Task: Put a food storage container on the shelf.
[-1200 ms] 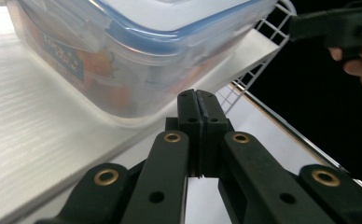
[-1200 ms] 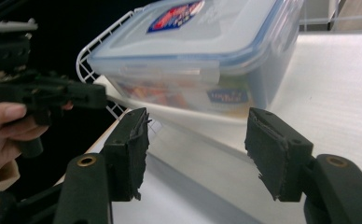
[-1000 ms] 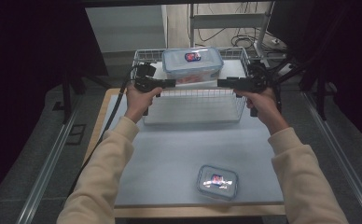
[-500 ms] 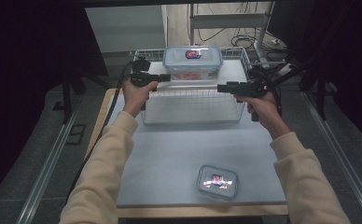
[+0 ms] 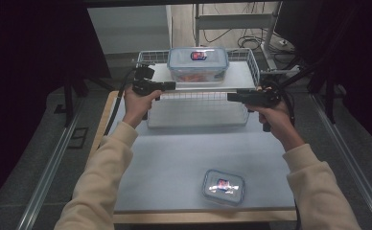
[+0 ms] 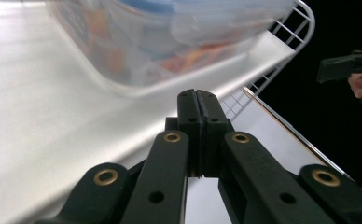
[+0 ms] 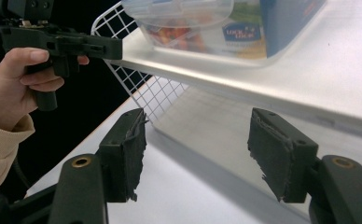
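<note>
Lidded container (image 5: pixel 198 63) on wire rack (image 5: pixel 252 64), between left fingers (image 6: pixel 198 109) clenched, right fingers (image 7: pixel 125 151) released

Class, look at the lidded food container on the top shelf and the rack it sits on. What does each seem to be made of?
The food container looks like clear glossy plastic: its contents show through the walls, and the lid is tinted blue. The rack appears to be white-coated metal wire, judging by its thin grid sides, with a smooth, matte pale shelf, possibly plastic or painted sheet.

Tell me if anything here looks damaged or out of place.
The right gripper has worn pads: their edges look frayed and ragged. Otherwise nothing stands out; the large container sits level on the wire rack, and the small container lies flat on the table.
</note>
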`<state>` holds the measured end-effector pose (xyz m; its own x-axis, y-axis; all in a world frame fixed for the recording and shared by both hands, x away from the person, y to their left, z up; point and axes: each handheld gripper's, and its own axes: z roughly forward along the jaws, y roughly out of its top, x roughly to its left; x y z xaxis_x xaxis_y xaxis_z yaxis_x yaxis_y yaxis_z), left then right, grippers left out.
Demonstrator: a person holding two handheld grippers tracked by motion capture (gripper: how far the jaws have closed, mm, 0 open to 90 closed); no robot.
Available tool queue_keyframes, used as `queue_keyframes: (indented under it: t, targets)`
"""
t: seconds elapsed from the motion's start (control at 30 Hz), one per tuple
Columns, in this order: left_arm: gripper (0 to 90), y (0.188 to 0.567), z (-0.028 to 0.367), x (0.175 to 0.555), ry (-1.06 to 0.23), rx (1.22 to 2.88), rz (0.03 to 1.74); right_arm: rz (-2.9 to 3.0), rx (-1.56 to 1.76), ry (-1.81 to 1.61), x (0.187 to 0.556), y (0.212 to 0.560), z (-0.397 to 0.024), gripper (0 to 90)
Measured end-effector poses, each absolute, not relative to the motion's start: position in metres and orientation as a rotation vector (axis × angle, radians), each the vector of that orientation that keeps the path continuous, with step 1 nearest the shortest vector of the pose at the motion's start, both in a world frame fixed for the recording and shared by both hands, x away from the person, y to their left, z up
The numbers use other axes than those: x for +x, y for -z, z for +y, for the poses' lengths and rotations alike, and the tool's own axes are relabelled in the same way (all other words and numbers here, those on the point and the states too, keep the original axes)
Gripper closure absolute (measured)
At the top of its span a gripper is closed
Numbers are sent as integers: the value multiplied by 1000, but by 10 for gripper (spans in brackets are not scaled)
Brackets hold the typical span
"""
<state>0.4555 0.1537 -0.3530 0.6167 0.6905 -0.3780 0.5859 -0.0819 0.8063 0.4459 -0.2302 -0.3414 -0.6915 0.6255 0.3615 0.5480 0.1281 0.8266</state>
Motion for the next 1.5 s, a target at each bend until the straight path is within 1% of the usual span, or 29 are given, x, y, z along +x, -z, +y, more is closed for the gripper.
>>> queue_keyframes:
  t: [0.33,0.57,0.87,1.03,1.1,1.3,1.4,1.5]
  targets:
    - [898,386,169,407,-80,1744,1003,2315,1171,-1631,416,371,-244,362]
    - [896,418,178,379,-107,1757,1000,2346,1166,-1598,401,400,-247,354]
    - [882,447,179,355,-58,1767,994,2403,1177,-1548,385,434,-247,348]
    - [855,460,175,349,-38,1797,994,2410,1191,-1533,380,448,-249,344]
    - [801,463,172,346,-36,1811,993,2416,1202,-1528,378,452,-251,343]
    - [544,470,168,343,-50,1837,1010,2425,1216,-1502,375,460,-254,329]
    - [447,474,166,341,-46,1846,1025,2426,1219,-1490,373,462,-255,325]
    - [374,479,164,339,-54,1872,1036,2426,1223,-1490,372,464,-257,322]
